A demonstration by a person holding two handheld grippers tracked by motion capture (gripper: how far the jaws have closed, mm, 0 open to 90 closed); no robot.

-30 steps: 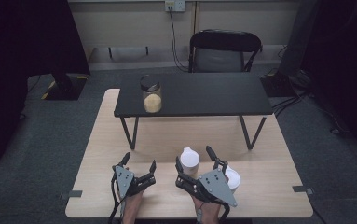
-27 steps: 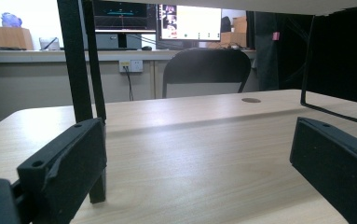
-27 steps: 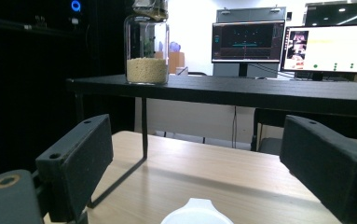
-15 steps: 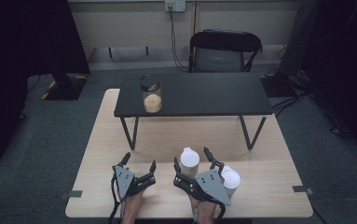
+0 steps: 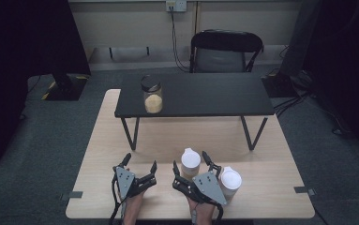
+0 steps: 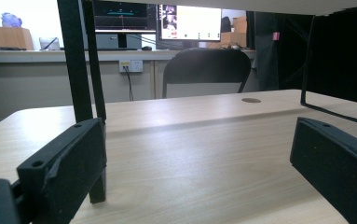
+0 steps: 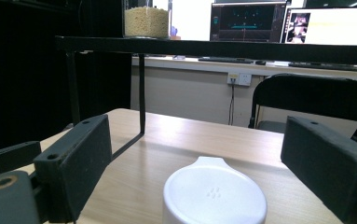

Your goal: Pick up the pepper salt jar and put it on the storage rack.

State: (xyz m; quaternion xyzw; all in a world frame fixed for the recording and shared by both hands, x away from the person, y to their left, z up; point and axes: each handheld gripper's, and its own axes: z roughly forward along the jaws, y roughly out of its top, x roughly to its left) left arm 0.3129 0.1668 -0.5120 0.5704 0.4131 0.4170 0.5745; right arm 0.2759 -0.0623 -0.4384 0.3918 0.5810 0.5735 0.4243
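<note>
Pale wood tabletop [image 5: 121, 140] bears both grippers at its near edge. Right gripper [image 5: 192, 165] stands spread around the left white lidded cup [image 5: 190, 161], jaws flanking it, not visibly pressing. Left gripper [image 5: 139, 165], farther left, gapes empty. Another cup [image 5: 230, 180] stands right.

A light wooden table [image 5: 271, 197] carries a low black shelf [image 5: 205, 96] on thin metal legs, two white lidded cups [image 5: 190, 161] near its front edge, and the shelf bears a grain-filled jar [image 5: 152, 98].
</note>
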